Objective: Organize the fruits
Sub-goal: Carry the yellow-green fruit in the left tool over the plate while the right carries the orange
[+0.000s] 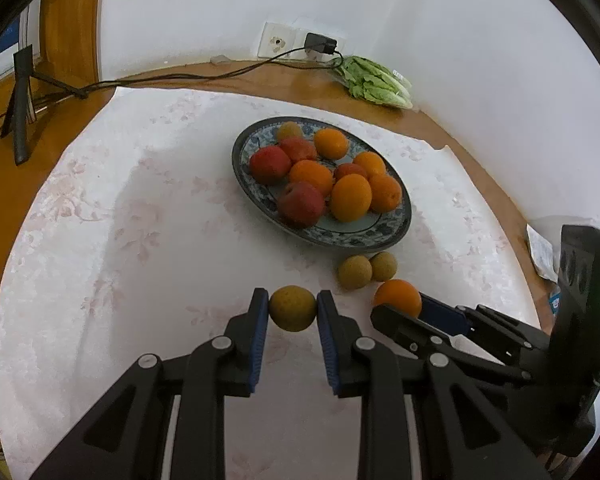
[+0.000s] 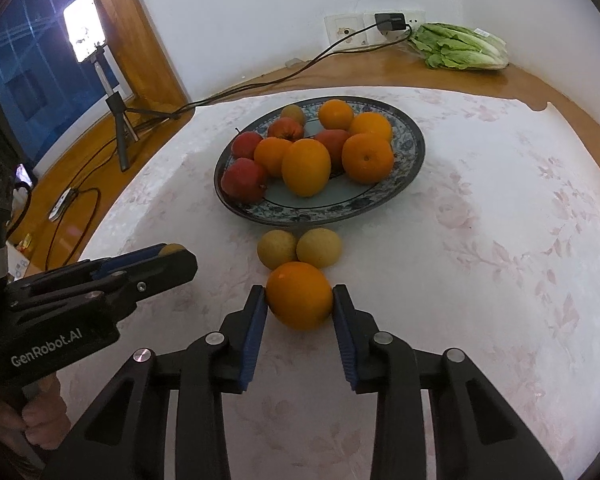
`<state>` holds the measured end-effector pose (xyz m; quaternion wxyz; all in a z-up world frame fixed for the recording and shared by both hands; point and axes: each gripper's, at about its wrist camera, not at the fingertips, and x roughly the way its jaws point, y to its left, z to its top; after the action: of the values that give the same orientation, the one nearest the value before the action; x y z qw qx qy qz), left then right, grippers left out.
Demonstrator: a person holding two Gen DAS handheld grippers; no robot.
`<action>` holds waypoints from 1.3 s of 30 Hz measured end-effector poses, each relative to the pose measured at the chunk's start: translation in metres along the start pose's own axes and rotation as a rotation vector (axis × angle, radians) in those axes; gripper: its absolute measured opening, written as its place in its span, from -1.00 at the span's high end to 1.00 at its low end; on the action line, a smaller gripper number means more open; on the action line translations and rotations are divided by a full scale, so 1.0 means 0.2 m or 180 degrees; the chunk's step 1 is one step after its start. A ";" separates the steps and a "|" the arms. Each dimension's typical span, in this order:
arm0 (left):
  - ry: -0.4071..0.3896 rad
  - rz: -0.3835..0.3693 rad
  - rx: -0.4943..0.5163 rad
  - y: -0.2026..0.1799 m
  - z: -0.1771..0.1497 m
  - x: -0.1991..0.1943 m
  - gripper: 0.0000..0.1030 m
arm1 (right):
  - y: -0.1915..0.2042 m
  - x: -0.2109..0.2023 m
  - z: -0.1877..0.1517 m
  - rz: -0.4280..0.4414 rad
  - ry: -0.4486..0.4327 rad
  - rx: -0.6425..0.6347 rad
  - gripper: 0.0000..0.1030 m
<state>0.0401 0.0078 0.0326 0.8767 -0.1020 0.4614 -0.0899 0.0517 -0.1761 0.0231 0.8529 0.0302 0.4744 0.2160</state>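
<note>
A blue patterned plate holds several oranges and red apples and one small yellow-green fruit at its far rim. My left gripper is shut on a yellow-green fruit in front of the plate. My right gripper is shut on an orange, which also shows in the left wrist view. Two more yellow-green fruits lie on the cloth between the orange and the plate. The left gripper shows in the right wrist view, to the left.
A white flowered cloth covers the wooden table. A lettuce lies at the back by the wall socket and its charger cable. A lamp on a small tripod stands at the far left.
</note>
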 end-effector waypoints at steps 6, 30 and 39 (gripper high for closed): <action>-0.0015 -0.0147 -0.0030 -0.01 0.04 -0.06 0.50 | -0.03 -0.07 0.01 0.0025 -0.0058 0.0049 0.34; -0.0245 0.0041 0.0167 -0.14 0.45 -0.16 0.50 | -0.03 -0.33 0.40 0.0059 -0.0329 -0.0095 0.34; -0.0162 0.0090 0.0153 -0.13 0.56 0.03 0.50 | -0.12 -0.20 0.50 -0.0044 -0.0289 -0.0069 0.34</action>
<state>0.1345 -0.0080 0.0978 0.8916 -0.0766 0.4380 -0.0860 0.1241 -0.1987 0.1026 0.8753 0.0275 0.4330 0.2137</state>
